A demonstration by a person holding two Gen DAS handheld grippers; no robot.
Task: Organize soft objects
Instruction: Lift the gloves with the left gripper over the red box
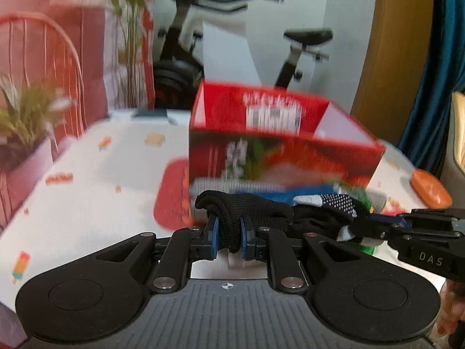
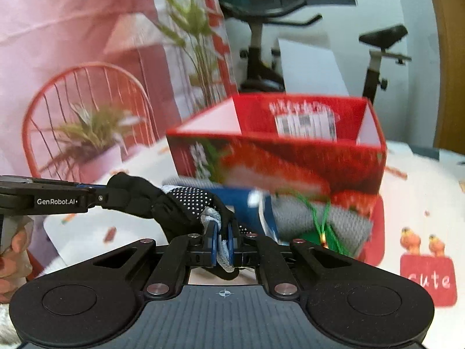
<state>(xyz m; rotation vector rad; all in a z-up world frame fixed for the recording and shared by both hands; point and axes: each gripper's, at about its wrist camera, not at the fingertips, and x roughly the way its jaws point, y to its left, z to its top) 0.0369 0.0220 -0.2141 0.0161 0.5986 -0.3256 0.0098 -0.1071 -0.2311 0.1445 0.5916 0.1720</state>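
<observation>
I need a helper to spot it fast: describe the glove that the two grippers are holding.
Find the open red box on the white patterned tablecloth. In front of it, the left gripper and right gripper pinch opposite ends of the black knit glove. White grip dots and a pale grey cuff set it apart from the grey knit fabric behind.

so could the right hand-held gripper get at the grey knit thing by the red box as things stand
Probably not: the right hand-held gripper is shut on the black glove, also held by the left hand-held gripper; the grey knit lies beyond.
</observation>
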